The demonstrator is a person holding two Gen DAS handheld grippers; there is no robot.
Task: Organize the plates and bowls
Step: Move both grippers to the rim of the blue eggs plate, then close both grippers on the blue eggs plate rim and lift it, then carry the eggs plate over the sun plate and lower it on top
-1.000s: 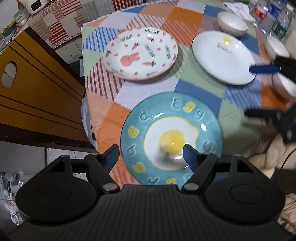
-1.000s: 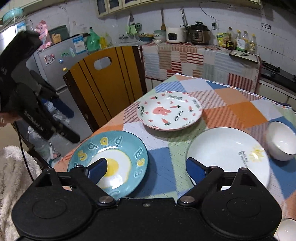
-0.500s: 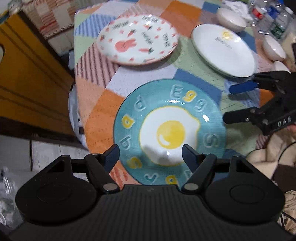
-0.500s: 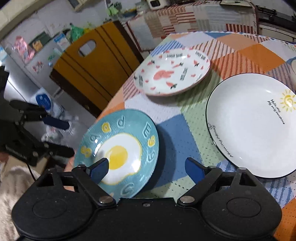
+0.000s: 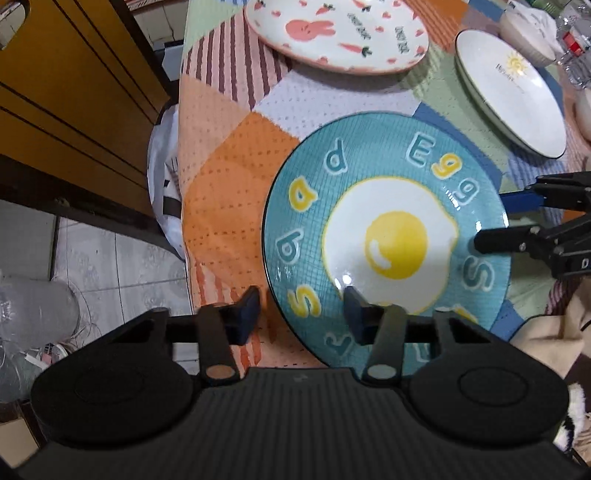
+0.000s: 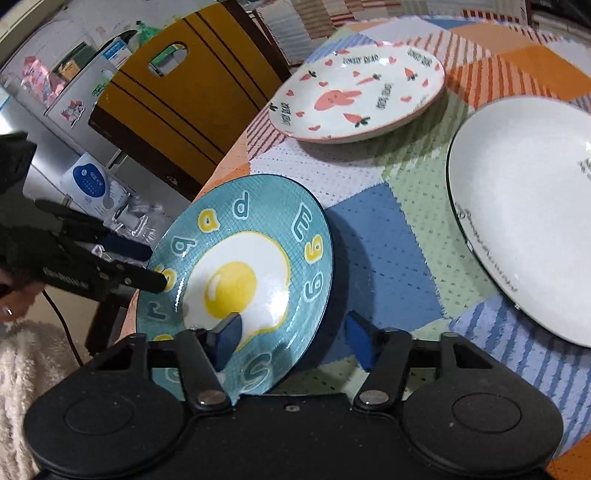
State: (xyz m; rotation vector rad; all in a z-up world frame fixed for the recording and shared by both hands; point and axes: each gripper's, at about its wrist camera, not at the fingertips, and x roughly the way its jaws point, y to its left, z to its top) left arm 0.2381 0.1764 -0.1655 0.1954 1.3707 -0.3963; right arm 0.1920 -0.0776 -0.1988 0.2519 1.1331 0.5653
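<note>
A blue plate with a fried-egg picture [image 5: 388,240] [image 6: 240,277] lies near the table's corner. My left gripper [image 5: 301,312] straddles its near-left rim: one finger is outside the rim, the other over the plate. Its jaws are closing, and a small gap shows at the rim. My right gripper [image 6: 291,336] straddles the opposite rim the same way, jaws closing and pads not pressing. Each gripper shows in the other's view: the right gripper [image 5: 498,221] at the plate's right edge, the left gripper [image 6: 147,266] at its left edge.
A rabbit-and-carrot plate [image 5: 332,33] [image 6: 354,96] and a white sun plate [image 5: 509,92] [image 6: 524,214] lie farther back on the patchwork tablecloth. A white bowl [image 5: 524,33] and bottles [image 5: 576,44] stand behind. A yellow chair [image 5: 74,92] [image 6: 184,92] stands beside the table's edge.
Both grippers have come down onto the egg plate from opposite sides. Their jaws have narrowed, and the plate's rim now lies between each pair of fingers.
</note>
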